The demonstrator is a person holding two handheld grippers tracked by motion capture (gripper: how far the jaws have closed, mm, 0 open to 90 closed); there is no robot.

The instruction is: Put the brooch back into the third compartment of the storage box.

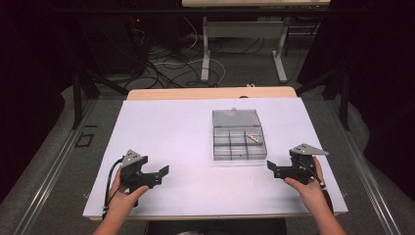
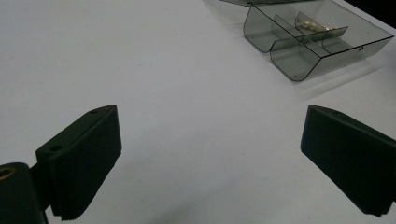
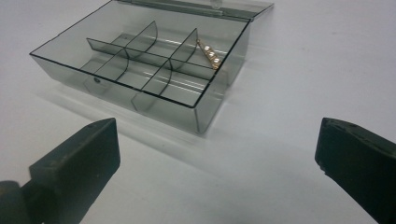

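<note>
A smoky clear compartment box (image 1: 240,157) stands open on the white tabletop (image 1: 171,127), its lid (image 1: 236,117) laid flat behind it. A small gold bar set with pale beads (image 1: 253,137) lies in the box's back right compartment. The other compartments look bare. My left gripper (image 1: 159,177) rests at the front left, open, pointing towards the box (image 2: 299,60), with the gold bar (image 2: 317,25) far off. My right gripper (image 1: 274,171) is at the front right, open with nothing between its jaws, just short of the box (image 3: 205,112) and the gold bar (image 3: 208,53).
White tabletop stretches between the two grippers and in front of the box. A wooden edge (image 1: 210,93) runs along the back. Beyond it are metal table legs (image 1: 205,58) and tangled cables (image 1: 161,63) on the floor.
</note>
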